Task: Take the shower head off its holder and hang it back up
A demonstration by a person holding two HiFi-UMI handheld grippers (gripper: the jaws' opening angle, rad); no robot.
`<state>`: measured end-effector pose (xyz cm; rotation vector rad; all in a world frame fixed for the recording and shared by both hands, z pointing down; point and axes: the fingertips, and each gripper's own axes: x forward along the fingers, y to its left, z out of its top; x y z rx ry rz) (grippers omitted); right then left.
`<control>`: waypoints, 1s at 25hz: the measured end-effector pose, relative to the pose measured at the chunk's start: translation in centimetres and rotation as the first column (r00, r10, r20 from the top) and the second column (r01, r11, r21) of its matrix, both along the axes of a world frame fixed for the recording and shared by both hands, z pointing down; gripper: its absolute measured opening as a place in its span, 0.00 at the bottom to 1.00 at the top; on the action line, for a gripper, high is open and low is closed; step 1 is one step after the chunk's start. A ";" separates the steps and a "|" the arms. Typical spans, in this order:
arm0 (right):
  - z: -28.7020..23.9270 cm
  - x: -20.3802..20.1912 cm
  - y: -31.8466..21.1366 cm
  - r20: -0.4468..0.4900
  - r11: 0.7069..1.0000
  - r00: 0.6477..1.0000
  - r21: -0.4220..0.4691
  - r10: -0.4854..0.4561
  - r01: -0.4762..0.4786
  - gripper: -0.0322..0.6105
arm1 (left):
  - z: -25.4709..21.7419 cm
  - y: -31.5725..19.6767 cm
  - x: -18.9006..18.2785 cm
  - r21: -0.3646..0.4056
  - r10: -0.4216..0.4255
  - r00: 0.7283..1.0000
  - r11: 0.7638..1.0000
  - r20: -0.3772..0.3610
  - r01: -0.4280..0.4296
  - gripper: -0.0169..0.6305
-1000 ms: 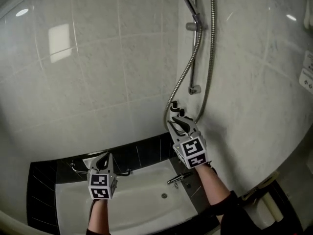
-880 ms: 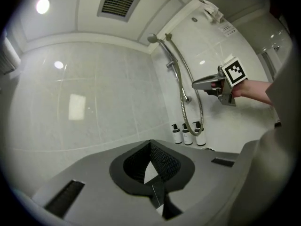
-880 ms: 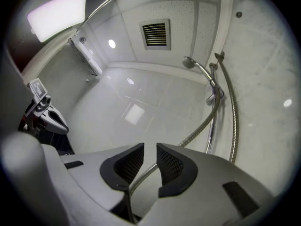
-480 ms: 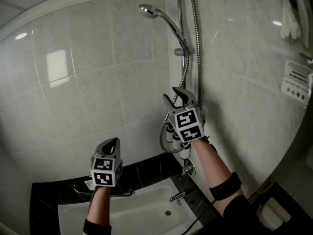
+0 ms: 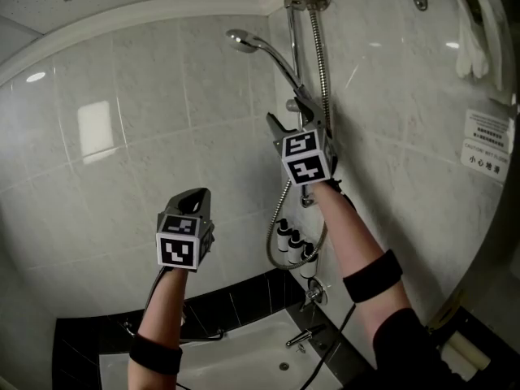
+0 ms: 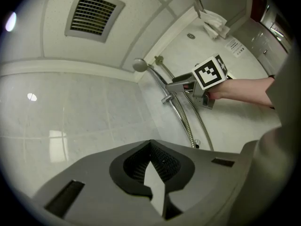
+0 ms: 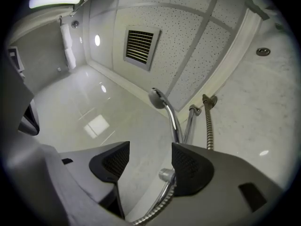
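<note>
Right gripper view: gripper [image 7: 148,163] opening around shower head [image 7: 158,98].

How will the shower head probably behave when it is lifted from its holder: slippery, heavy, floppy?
The shower head looks like polished chrome with a thin curved handle, so it is probably stiff but slippery and may twist in a grip. Its metal hose hangs in a long loop, so it will likely pull the handle downward.
</note>
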<state>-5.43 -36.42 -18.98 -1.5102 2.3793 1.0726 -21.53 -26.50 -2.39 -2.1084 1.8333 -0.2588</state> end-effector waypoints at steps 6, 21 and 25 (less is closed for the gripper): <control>-6.4 0.7 -2.3 -0.011 0.991 0.993 0.064 0.117 -0.116 0.56 | -5.6 -2.8 2.7 0.040 0.045 0.999 0.998 0.016 -0.046 0.03; -9.7 -0.8 -8.2 -0.137 0.962 0.956 0.128 0.260 -0.243 0.49 | -8.2 -6.0 3.9 0.078 0.015 1.000 0.997 0.022 -0.016 0.03; -10.2 -0.3 -8.2 -0.103 0.958 0.959 0.137 0.265 -0.251 0.28 | -8.2 -6.0 3.9 0.080 0.005 1.000 0.997 0.028 -0.007 0.03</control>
